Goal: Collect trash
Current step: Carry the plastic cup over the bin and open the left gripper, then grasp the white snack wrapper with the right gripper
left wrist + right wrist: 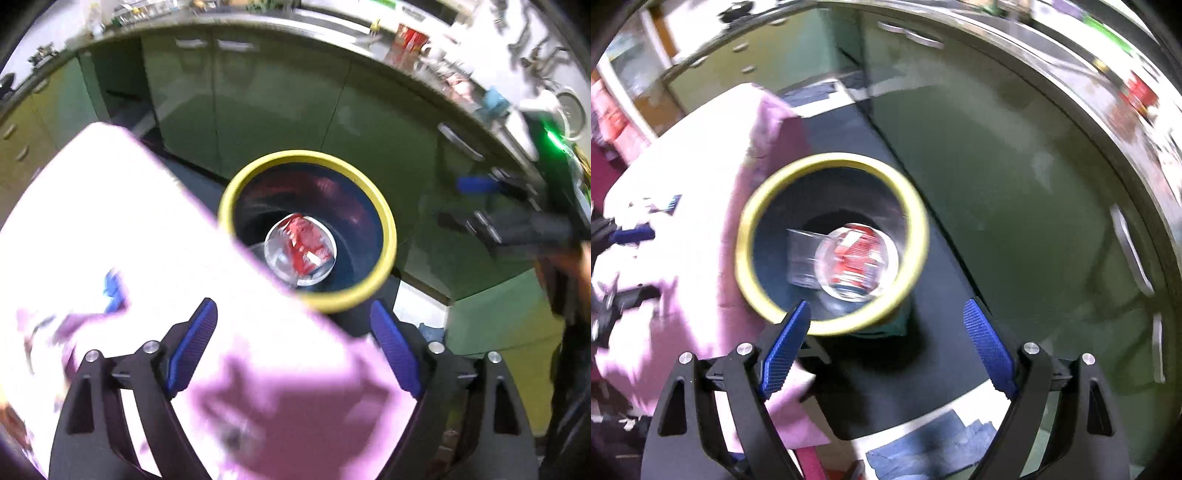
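The mouth of the bin (pixel 833 242) gapes wide under both my grippers, only a clear cup (pixel 855 264) lying deep at its bottom. The pink-covered tabletop (pixel 110 236) crowds its rim on one side, green cabinet doors (pixel 1015 192) wall off the other, leaving a dark floor strip (pixel 945 277) between.

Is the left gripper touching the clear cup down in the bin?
Apart. The left wrist view shows the left gripper open and empty, jaws above the yellow-rimmed bin, while the clear cup lies at its bottom.
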